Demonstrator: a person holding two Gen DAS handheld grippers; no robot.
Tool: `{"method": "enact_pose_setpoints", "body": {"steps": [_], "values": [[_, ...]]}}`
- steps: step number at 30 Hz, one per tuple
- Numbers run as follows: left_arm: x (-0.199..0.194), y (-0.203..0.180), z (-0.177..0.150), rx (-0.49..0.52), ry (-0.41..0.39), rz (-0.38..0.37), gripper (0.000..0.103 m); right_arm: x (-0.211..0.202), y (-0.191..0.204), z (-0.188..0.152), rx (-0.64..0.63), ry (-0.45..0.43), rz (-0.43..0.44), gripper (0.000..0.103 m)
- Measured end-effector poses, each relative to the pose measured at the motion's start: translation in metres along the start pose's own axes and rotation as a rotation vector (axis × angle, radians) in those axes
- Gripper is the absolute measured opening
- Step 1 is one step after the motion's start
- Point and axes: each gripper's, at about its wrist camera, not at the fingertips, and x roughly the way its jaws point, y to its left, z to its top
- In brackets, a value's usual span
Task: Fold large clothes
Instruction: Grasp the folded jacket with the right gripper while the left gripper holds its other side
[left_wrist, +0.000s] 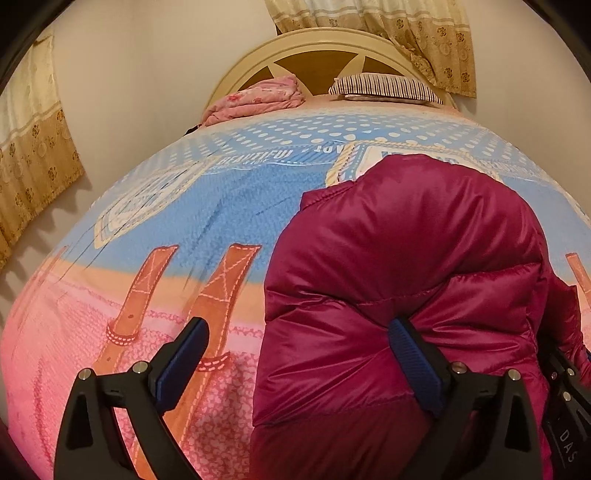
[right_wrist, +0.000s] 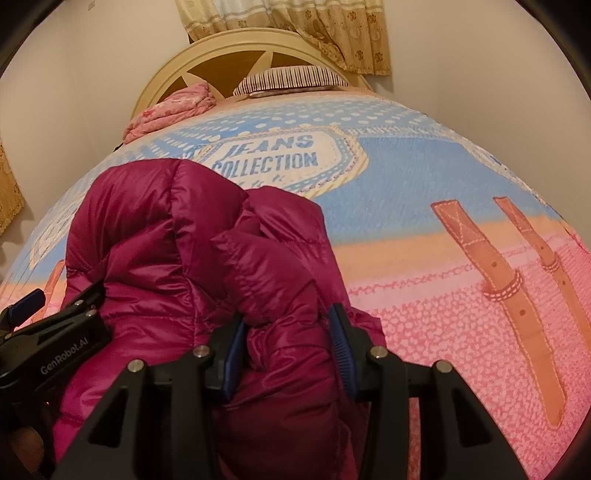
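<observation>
A magenta puffer jacket lies bunched on the bed; it also shows in the right wrist view. My left gripper is open wide at the jacket's left edge: its right finger presses into the fabric, its left finger is over the bedspread. My right gripper is closed on a thick fold of the jacket between its blue pads. The left gripper's body shows at the left of the right wrist view, and the right gripper's body at the right edge of the left wrist view.
The bed has a blue and pink printed bedspread. A folded pink quilt and a striped pillow lie by the cream headboard. Curtains hang on the left and behind the headboard.
</observation>
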Motion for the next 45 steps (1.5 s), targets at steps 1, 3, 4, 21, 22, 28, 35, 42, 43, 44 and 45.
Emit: {"method": "enact_pose_setpoints", "body": {"steps": [1,3,4,21,22,28,35,42,43,44,45], "values": [[0.001,0.000,0.000,-0.002,0.003,-0.002,0.099,0.001,0.000,0.000,0.000,0.004,0.001,0.045],[0.002,0.001,-0.001,-0.007,0.007,-0.008,0.099,0.002,-0.001,0.000,0.002,0.010,0.004,0.045],[0.003,0.002,-0.001,-0.010,0.008,-0.010,0.099,0.004,-0.001,0.001,0.002,0.013,0.004,0.045],[0.005,0.000,-0.004,-0.013,0.008,0.001,0.101,0.010,0.003,-0.001,-0.023,0.025,-0.015,0.046],[0.006,0.000,-0.004,-0.014,0.008,0.000,0.101,0.010,0.003,-0.001,-0.024,0.025,-0.015,0.046],[0.007,0.001,-0.005,-0.013,0.010,0.000,0.101,0.011,0.004,-0.001,-0.029,0.024,-0.022,0.046],[0.010,0.002,-0.004,-0.016,0.021,-0.007,0.101,0.013,0.006,-0.001,-0.041,0.032,-0.035,0.047],[0.012,0.003,-0.004,-0.020,0.033,-0.017,0.101,0.015,0.006,-0.001,-0.043,0.042,-0.034,0.047],[0.012,0.003,-0.005,-0.020,0.034,-0.018,0.101,0.015,0.005,-0.001,-0.041,0.044,-0.032,0.047],[0.012,0.003,-0.005,-0.021,0.034,-0.019,0.101,0.015,0.006,-0.001,-0.040,0.044,-0.031,0.048],[0.012,0.004,-0.005,-0.022,0.034,-0.021,0.101,0.015,0.006,-0.001,-0.039,0.044,-0.030,0.048]]}}
